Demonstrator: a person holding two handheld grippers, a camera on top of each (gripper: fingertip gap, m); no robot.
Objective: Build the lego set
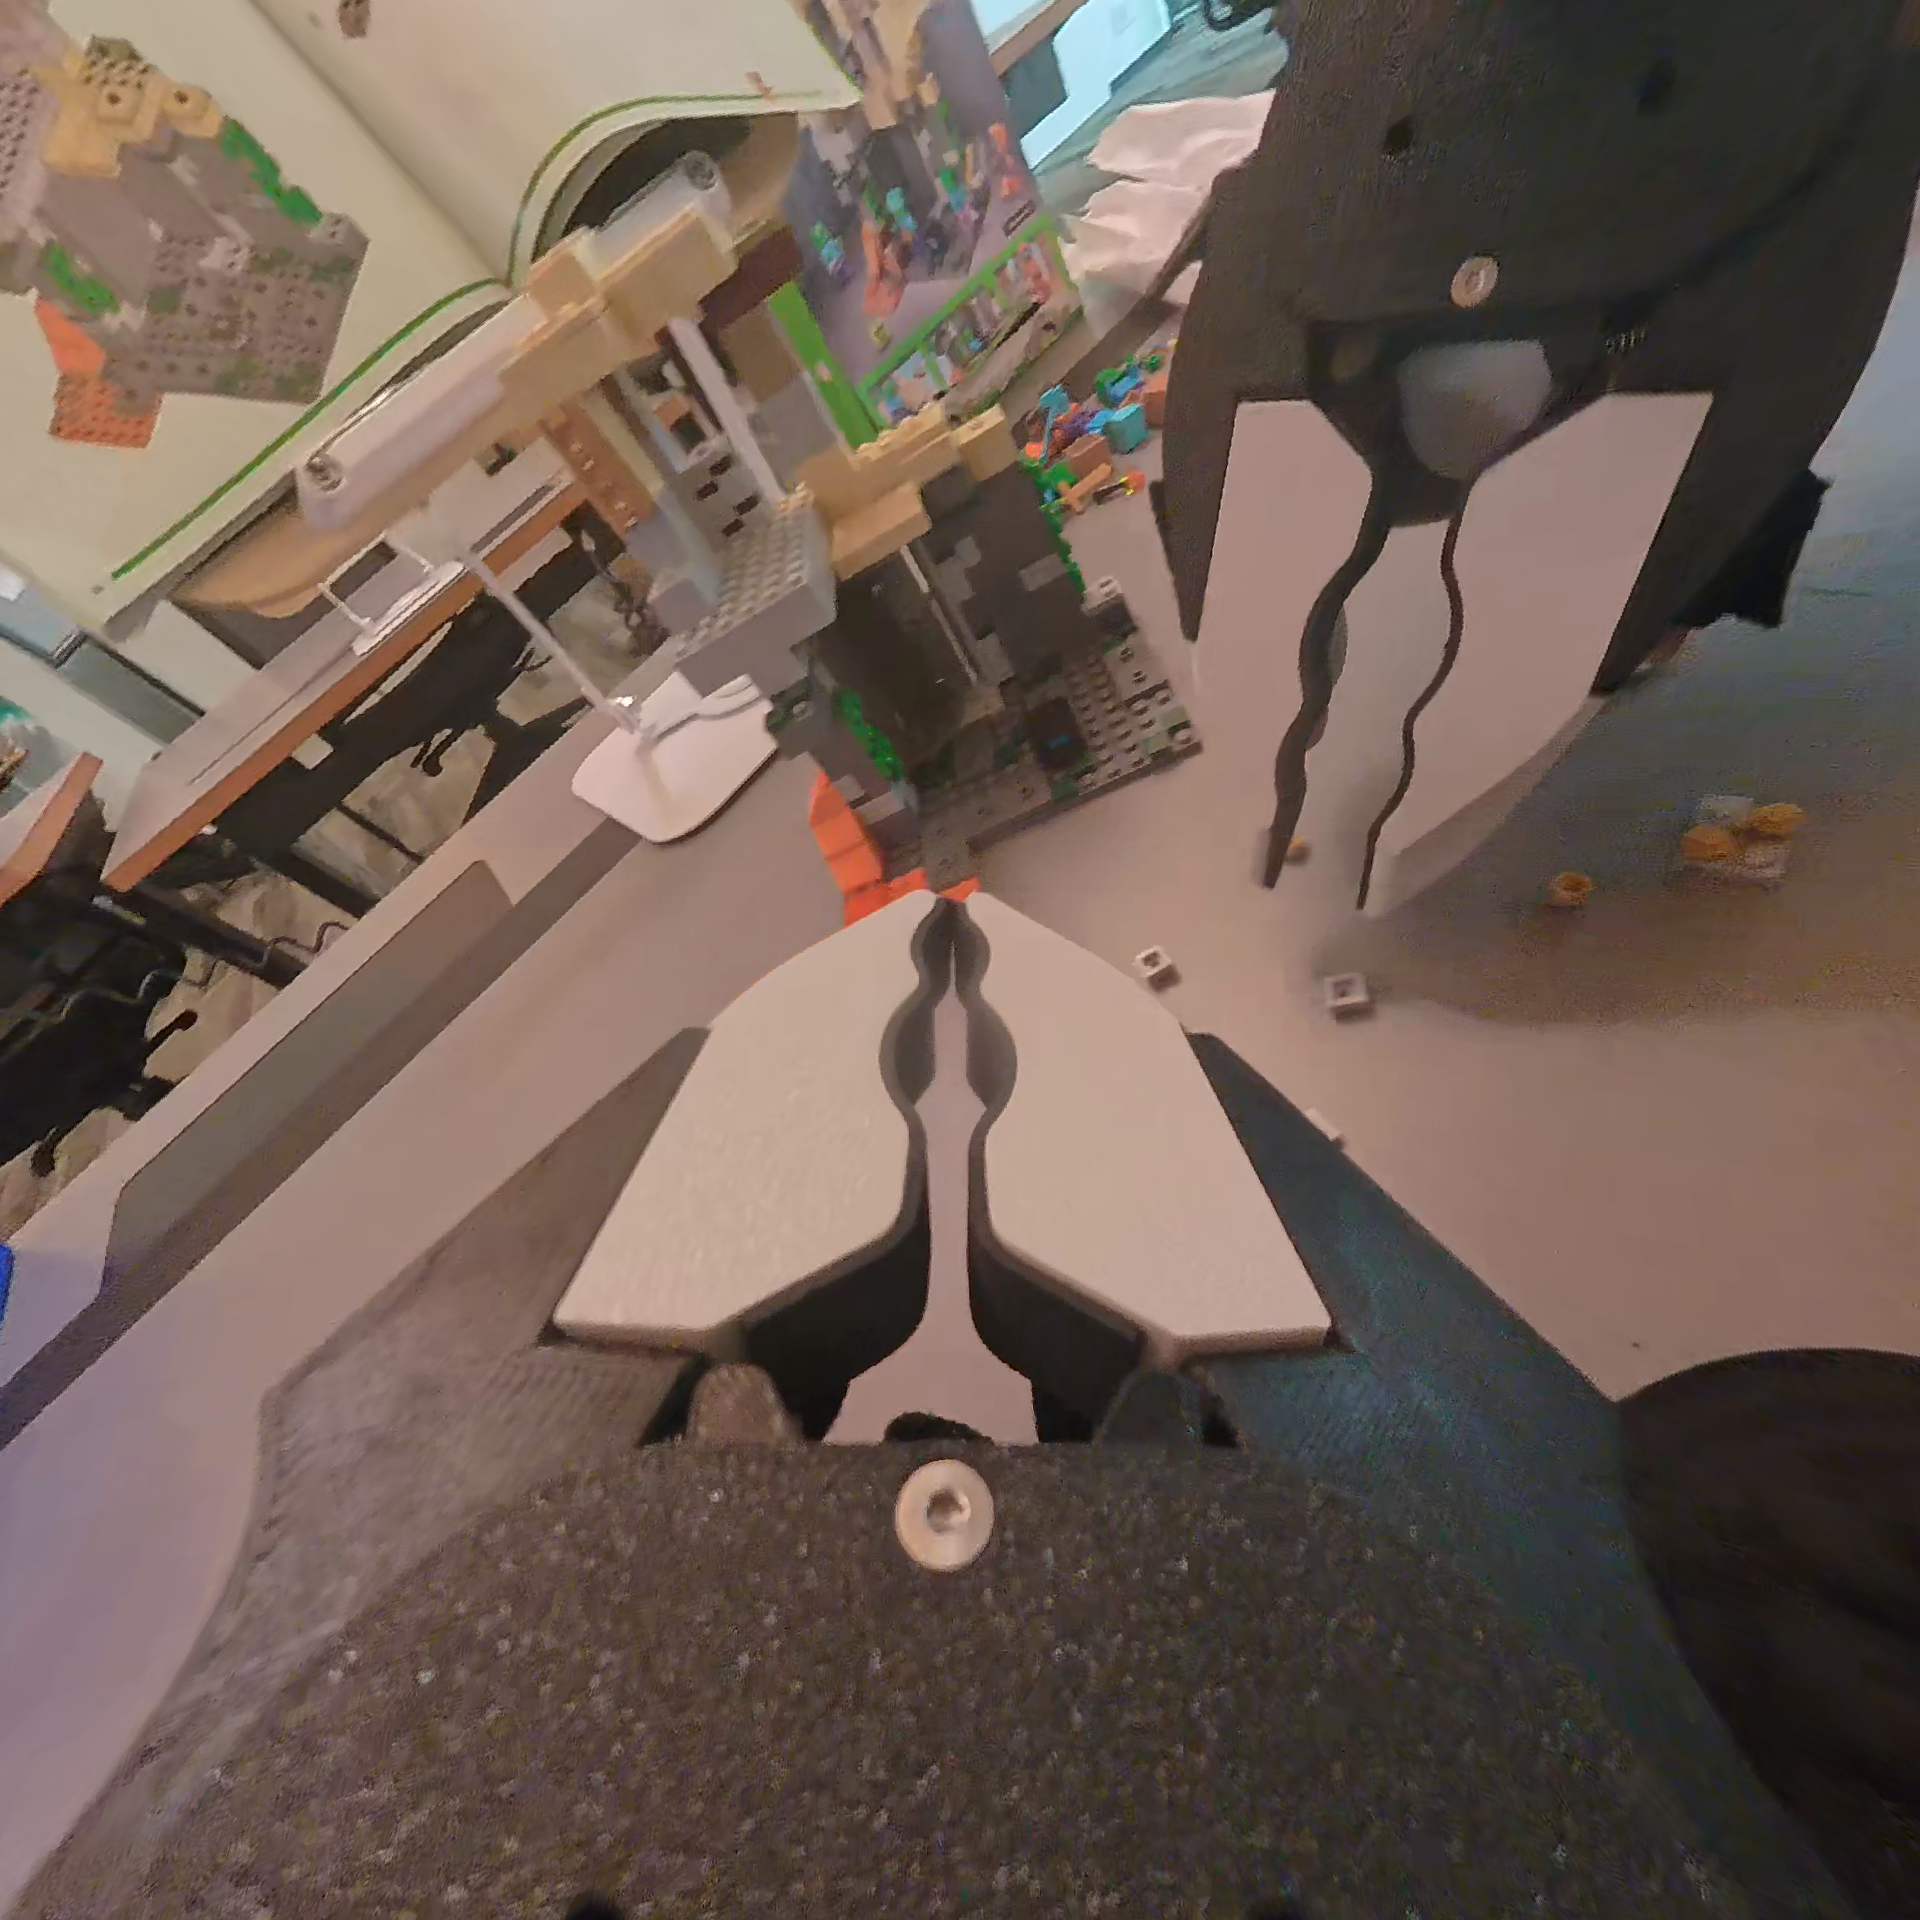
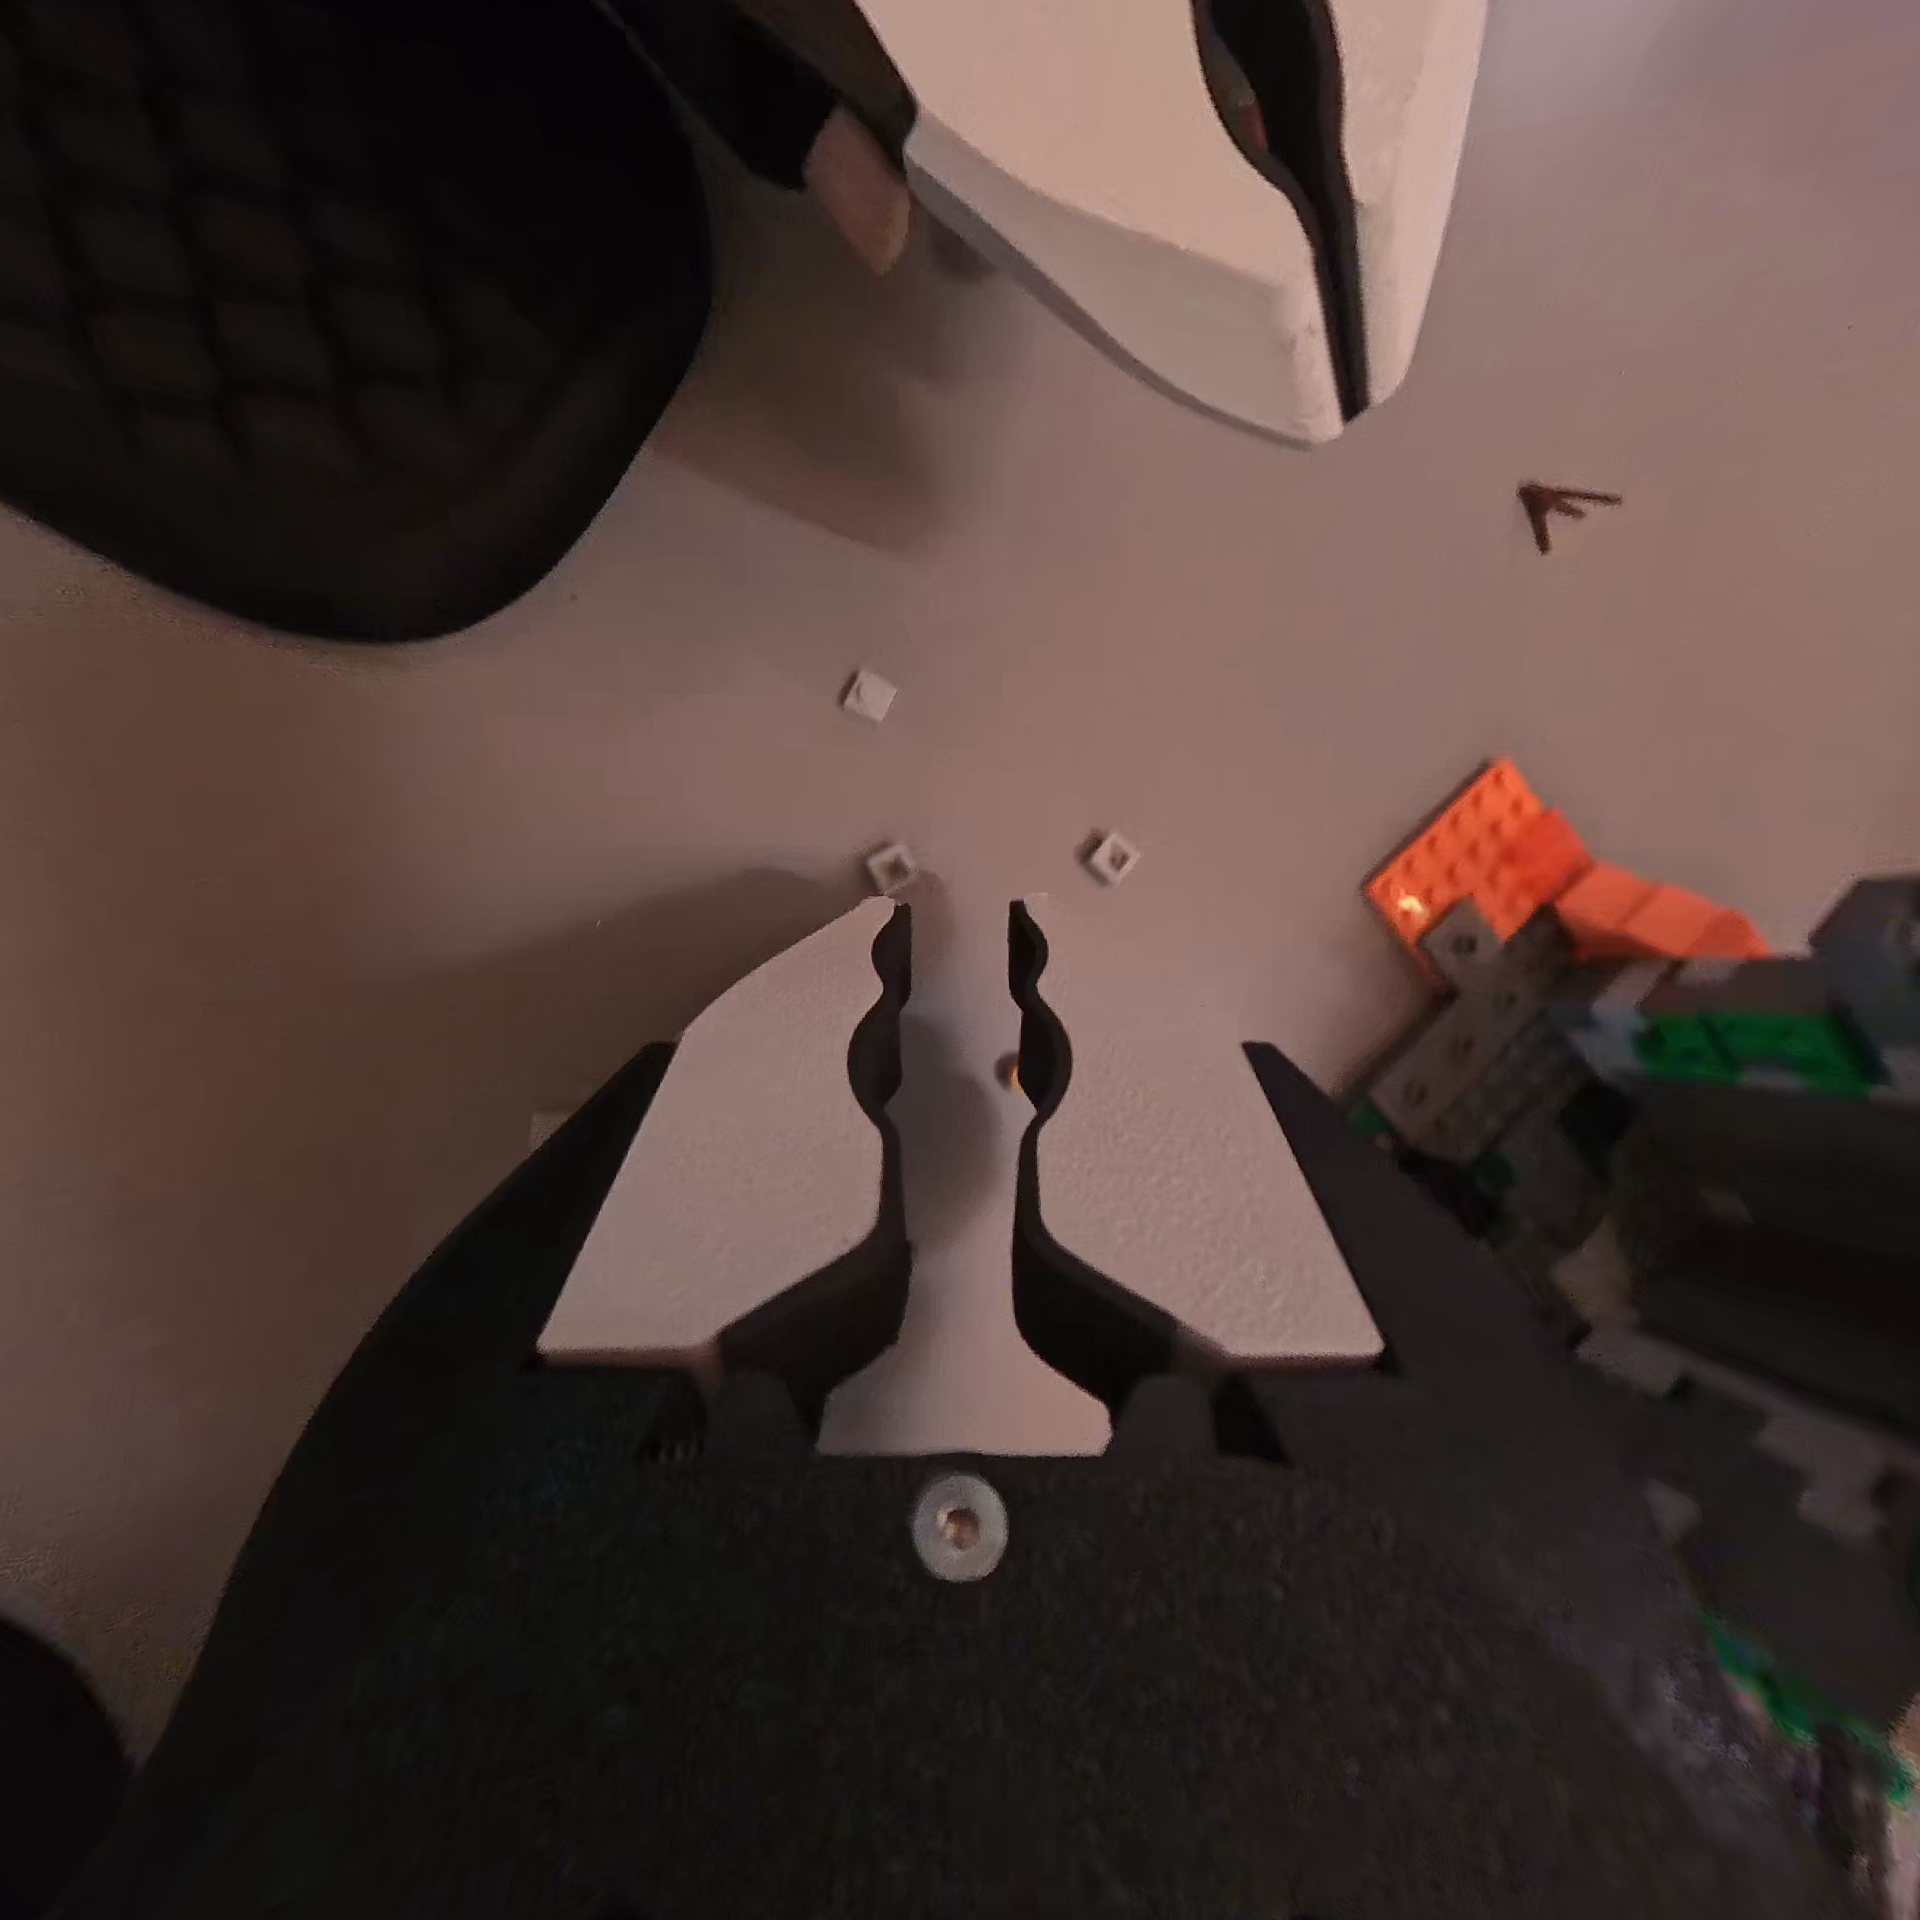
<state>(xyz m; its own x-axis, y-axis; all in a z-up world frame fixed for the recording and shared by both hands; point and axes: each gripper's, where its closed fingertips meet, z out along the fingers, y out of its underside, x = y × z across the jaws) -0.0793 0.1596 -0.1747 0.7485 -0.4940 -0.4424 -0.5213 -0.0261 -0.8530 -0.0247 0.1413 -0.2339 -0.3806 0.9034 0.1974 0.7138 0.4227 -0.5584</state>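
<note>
Right wrist view: right tongs [image 2: 960,906] parted, empty; left tongs [image 1: 948,910] closed, empty.

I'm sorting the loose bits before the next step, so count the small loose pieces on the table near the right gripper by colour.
Light grey square pieces: 3
Dark brown angled piece: 1
Small tan round piece, between the open right gripper fingers: 1
Total: 5

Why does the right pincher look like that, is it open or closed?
Open. The right gripper has a clear gap between its fingertips, with bare table showing through and nothing held.
</note>
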